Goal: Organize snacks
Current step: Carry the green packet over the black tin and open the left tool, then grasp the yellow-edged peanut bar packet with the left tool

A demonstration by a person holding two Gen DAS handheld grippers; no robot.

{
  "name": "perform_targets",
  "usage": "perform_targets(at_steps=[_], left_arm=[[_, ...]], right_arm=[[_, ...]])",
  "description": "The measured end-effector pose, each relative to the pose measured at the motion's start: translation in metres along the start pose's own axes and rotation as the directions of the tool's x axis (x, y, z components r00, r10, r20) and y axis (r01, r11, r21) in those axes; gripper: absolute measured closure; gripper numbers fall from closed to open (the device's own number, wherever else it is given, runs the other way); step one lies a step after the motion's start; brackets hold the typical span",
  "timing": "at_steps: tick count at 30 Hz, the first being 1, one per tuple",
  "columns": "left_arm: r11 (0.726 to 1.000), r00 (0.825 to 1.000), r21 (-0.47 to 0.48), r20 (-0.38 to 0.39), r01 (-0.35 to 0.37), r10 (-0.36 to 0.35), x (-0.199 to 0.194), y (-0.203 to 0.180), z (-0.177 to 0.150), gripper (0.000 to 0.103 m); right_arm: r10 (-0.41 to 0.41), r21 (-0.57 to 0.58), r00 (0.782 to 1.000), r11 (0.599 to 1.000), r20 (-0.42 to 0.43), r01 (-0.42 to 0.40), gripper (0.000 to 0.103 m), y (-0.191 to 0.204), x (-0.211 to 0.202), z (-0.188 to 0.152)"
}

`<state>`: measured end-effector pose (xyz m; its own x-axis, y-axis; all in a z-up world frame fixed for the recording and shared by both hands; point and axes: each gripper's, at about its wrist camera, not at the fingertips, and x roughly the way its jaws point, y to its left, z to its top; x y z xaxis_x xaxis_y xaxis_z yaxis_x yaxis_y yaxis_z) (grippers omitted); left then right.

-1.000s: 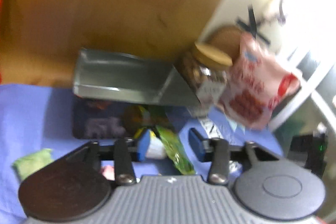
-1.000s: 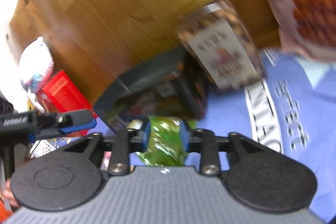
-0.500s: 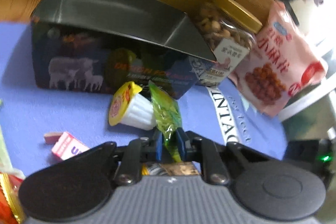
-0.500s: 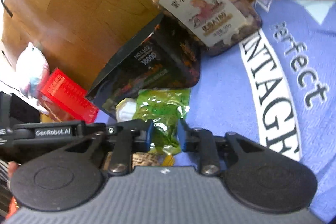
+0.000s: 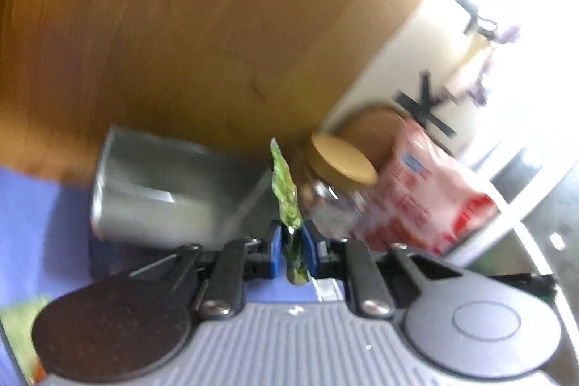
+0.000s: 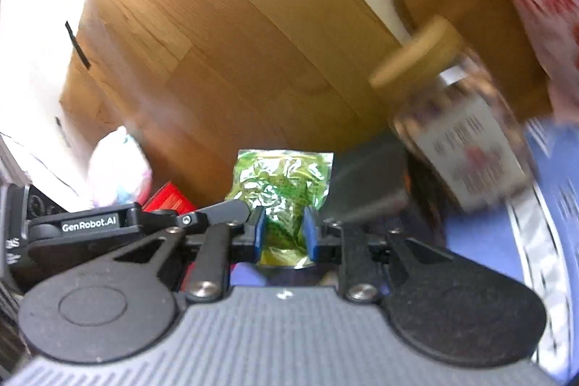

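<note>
The open dark box (image 5: 159, 194) lies just left of the gold-lidded nut jar (image 5: 333, 183), and in front of that jar both the left gripper (image 5: 291, 250) and right gripper (image 6: 286, 234) pinch the green packet (image 6: 282, 194), lifted probably for boxing.

You have two grippers in play: the left gripper (image 5: 291, 246) and the right gripper (image 6: 284, 234). Between the fingers of both sits one green snack packet (image 6: 280, 194), the only one of its kind clearly visible. Ahead of your left claw lies one dark box (image 5: 163, 190). Ahead and to the right of it stands one nut jar (image 5: 333, 190) with one tan lid (image 5: 343, 163), and further right one pink snack bag (image 5: 427, 198). Left of your right claw you have one red box (image 6: 168, 201) and one blurred whitish bag (image 6: 117, 169).
</note>
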<state>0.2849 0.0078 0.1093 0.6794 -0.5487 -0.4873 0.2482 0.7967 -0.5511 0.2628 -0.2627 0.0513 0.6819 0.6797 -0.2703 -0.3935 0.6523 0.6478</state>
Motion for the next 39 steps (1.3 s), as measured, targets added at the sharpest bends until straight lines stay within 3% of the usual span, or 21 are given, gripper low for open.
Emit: perform_targets(at_steps=[4, 5, 7, 10, 13, 15, 20, 25, 27, 29, 31, 35, 39], left_arm=[[0.992, 0.992, -0.029, -0.037, -0.121, 0.120, 0.033, 0.027, 0.008, 0.083], [0.989, 0.989, -0.021, -0.042, -0.144, 0.143, 0.032, 0.031, 0.005, 0.083], [0.994, 0.994, 0.001, 0.007, -0.110, 0.110, 0.013, 0.035, -0.005, 0.077], [0.999, 0.997, 0.000, 0.054, -0.045, 0.045, -0.023, 0.043, -0.023, 0.076], [0.998, 0.998, -0.034, 0.048, -0.047, 0.049, -0.047, 0.050, -0.040, 0.076], [0.996, 0.997, -0.066, 0.050, -0.060, 0.064, -0.061, 0.055, -0.051, 0.076], [0.993, 0.994, -0.091, 0.070, -0.074, 0.080, -0.105, 0.060, -0.086, 0.076], [0.997, 1.000, -0.069, 0.002, -0.024, 0.024, -0.115, 0.048, -0.122, 0.076], [0.998, 0.999, -0.068, -0.039, 0.006, -0.009, -0.105, 0.041, -0.134, 0.076], [0.997, 0.995, -0.076, -0.093, 0.034, -0.041, -0.087, 0.033, -0.143, 0.076], [0.996, 0.989, -0.066, -0.137, 0.052, -0.061, -0.073, 0.023, -0.155, 0.075], [0.999, 0.982, -0.038, -0.191, -0.005, -0.002, -0.059, 0.012, -0.181, 0.072], [0.997, 0.973, -0.071, -0.225, 0.028, -0.043, -0.073, 0.005, -0.200, 0.071]], right_arm=[[-0.151, -0.110, 0.988, 0.983, -0.010, 0.149, 0.071, 0.006, 0.036, 0.005], [-0.142, -0.114, 0.990, 0.983, -0.001, 0.141, 0.071, 0.008, 0.034, 0.002], [-0.072, -0.126, 0.997, 0.989, 0.010, 0.073, 0.070, 0.008, 0.015, -0.007], [-0.064, -0.145, 0.997, 0.988, -0.049, 0.057, 0.068, 0.003, 0.000, -0.028], [-0.126, -0.155, 0.978, 0.983, -0.169, 0.100, 0.060, 0.000, 0.022, -0.045], [-0.173, -0.173, 0.963, 0.975, -0.208, 0.138, 0.043, 0.001, 0.038, -0.051], [-0.250, -0.189, 0.938, 0.960, -0.240, 0.207, 0.040, 0.007, 0.065, -0.052], [-0.166, -0.103, 0.943, 0.984, -0.287, 0.142, 0.041, -0.005, 0.027, -0.056], [-0.137, -0.032, 0.926, 0.990, -0.350, 0.135, 0.060, -0.016, 0.014, -0.067], [-0.099, 0.013, 0.931, 0.994, -0.352, 0.111, 0.064, -0.021, -0.007, -0.080], [-0.064, 0.060, 0.937, 0.994, -0.345, 0.090, 0.064, -0.022, -0.026, -0.089], [-0.031, 0.130, 0.949, 0.989, -0.314, 0.075, 0.064, -0.021, -0.053, -0.107], [0.051, 0.205, 0.947, 0.979, -0.317, 0.016, 0.064, -0.019, -0.076, -0.126]])
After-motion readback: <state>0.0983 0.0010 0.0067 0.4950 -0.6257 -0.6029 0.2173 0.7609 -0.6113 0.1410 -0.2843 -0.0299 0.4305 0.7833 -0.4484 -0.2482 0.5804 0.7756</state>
